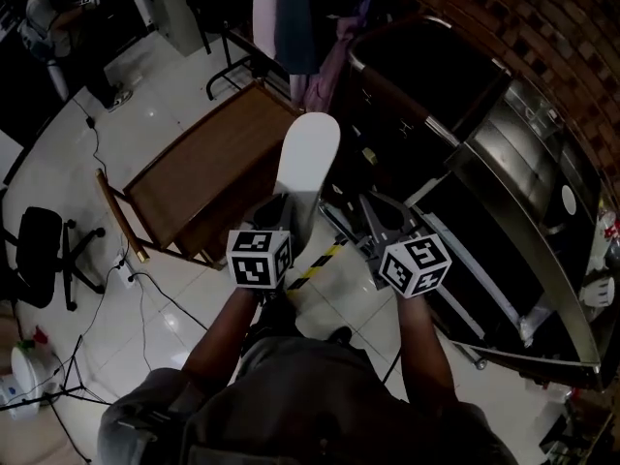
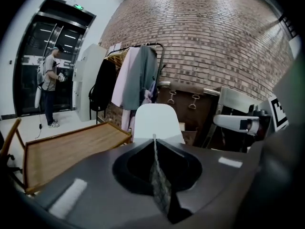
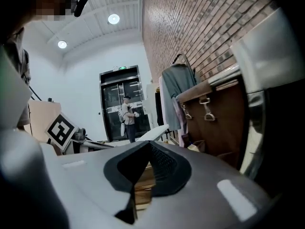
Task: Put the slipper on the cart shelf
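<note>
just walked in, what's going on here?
A person holds a claw in each hand. The left claw is shut on one end of a white slipper, carried in the air beside the wooden cart shelf and not yet on it. The right claw is slightly open with nothing in it.

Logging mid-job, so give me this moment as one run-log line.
left gripper: shut on slipper | right gripper: slightly open, empty | slipper: held near cart, not yet placed
</note>
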A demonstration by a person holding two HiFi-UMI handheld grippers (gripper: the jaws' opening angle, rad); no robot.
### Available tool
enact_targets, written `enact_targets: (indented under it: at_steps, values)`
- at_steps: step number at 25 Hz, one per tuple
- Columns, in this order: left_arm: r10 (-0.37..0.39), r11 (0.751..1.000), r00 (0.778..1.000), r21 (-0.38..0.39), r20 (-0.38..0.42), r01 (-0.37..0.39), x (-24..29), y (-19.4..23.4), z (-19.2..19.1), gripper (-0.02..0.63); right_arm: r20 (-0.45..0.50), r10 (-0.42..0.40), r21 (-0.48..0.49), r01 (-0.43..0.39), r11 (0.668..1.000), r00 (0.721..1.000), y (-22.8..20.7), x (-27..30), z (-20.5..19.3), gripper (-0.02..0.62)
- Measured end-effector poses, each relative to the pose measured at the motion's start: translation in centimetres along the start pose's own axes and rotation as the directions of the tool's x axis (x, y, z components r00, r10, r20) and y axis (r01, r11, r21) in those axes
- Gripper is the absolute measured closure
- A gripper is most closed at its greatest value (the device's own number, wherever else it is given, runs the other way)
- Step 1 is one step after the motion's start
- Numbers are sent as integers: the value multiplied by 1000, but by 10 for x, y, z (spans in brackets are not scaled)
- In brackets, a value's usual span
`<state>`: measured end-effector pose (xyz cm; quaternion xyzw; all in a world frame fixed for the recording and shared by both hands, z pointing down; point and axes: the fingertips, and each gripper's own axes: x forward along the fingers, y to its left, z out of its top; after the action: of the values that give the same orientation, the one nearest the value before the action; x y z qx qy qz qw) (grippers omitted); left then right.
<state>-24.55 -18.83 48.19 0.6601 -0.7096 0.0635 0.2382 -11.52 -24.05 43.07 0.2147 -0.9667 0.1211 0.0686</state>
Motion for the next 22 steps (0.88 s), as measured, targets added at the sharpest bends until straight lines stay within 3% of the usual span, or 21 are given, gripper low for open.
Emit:
enact_targets:
  at_steps: [6,12,22]
  values:
    - [-107,993,994,37,-31,108,-17,-104,-31,588,39,-89,9,89,996,995,-27,-96,-4,597]
    - [-214,972,973,81,-91,221,-28,-197,-69,588,62,-189,30,187,982,980,-50,-187,-16,597]
    - [-388,892,898,160,-206,422,8,-327,-102,588,94,-430,110,420,901,898,-99,-321,-35,597]
